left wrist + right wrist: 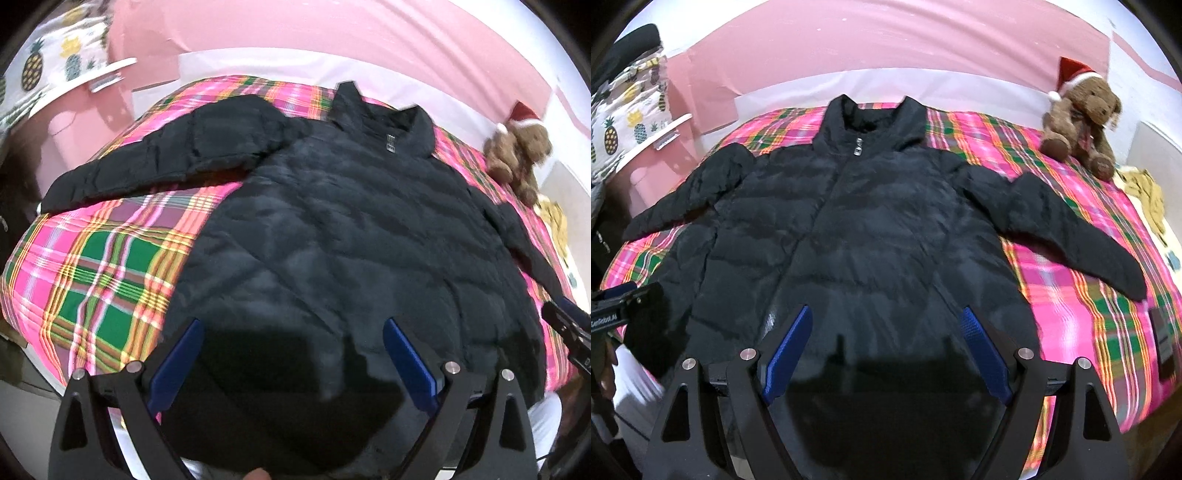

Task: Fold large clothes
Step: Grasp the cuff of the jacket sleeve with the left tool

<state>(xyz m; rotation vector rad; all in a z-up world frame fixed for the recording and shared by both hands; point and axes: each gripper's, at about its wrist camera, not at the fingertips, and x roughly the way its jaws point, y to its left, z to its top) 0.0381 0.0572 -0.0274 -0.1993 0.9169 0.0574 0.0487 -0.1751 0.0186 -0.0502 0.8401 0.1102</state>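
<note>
A: Starting with the left wrist view, what is shown?

B: A black puffer jacket (332, 221) is seen spread front-up on a bed covered by a pink plaid blanket (103, 266). It fills the centre of the frame, with the collar toward the top and one sleeve (166, 158) stretched to the upper left. The left hand-held gripper (293, 363) is held over the hem at the bottom centre, its blue fingers (177, 369) spread wide, and nothing is gripped. Part of the other gripper is glimpsed at the right edge.

A: And the right wrist view?

B: The same jacket (868, 221) is shown zipped, with both sleeves laid outward; the second sleeve (1071, 229) reaches toward the right edge. The right hand-held gripper (884, 354) is likewise wide open above the hem at the bottom centre, with nothing held. A teddy bear (1082, 114) in a Santa hat is seated on the bed at the upper right, well apart from the jacket.

A: How far along is the folding judged to be?

B: Only the laying-out appears done. No fold is visible, so the sleeves and the body remain to be folded.
</note>
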